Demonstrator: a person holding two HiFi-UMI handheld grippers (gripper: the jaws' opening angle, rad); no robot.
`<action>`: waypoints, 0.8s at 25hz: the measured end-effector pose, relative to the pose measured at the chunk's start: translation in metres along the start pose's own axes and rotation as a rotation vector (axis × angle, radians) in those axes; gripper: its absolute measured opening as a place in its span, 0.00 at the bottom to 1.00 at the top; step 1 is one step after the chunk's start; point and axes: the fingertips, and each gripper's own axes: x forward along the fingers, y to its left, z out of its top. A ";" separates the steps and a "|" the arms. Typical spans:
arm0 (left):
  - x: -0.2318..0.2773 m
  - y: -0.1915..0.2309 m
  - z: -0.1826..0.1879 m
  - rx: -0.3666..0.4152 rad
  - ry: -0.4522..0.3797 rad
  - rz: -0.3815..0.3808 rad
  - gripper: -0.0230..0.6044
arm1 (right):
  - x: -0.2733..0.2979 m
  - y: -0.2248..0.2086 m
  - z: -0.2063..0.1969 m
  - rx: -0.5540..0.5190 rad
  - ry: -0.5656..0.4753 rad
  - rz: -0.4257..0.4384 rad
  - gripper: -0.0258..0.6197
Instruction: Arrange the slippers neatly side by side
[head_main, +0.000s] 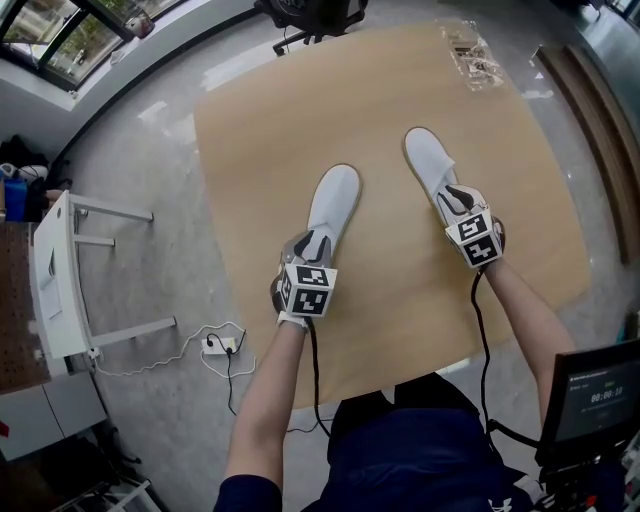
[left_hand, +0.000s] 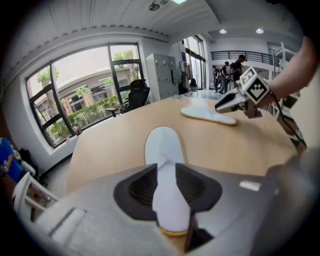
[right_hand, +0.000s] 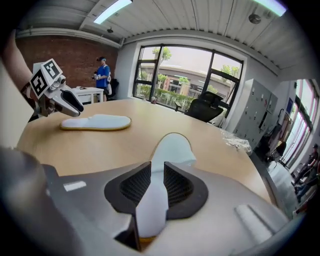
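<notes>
— Starting with the biggest thing: where does the pair sit?

— Both are on the wooden surface (head_main: 260, 150), soles down. The left slipper (head_main: 335, 205) lies near the middle. The right slipper (head_main: 428, 160) lies to its right and a little farther from the person. Both are white with a tan edge round the sole.

— Side by side already?

— Only loosely, I'd say. A broad strip of bare wood separates them, so they are well apart rather than touching. They are not parallel either, because the toes lean in toward each other and the heels splay outward. The right toe also reaches farther out than the left one.

— And the claws?

— The left claw (head_main: 314, 244) is clamped on the heel end of the left slipper, its ribbed pads pressing both sides. The right claw (head_main: 458, 200) grips the heel end of the right slipper the same way. Neither one has let go.

— So what remains?

— Most of the arranging, by my reading. The heels need swinging in until the slippers run parallel. Then the gap must be closed, the toes levelled, and both claws opened.
</notes>
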 end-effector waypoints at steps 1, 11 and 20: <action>0.004 -0.001 -0.006 -0.004 0.024 -0.010 0.22 | 0.004 -0.002 -0.004 -0.002 0.018 0.003 0.17; 0.009 -0.004 -0.033 -0.126 0.111 -0.031 0.22 | 0.018 -0.001 -0.033 0.086 0.116 0.053 0.09; -0.005 -0.022 -0.042 -0.284 0.136 -0.002 0.21 | 0.005 0.026 -0.036 0.105 0.103 0.047 0.08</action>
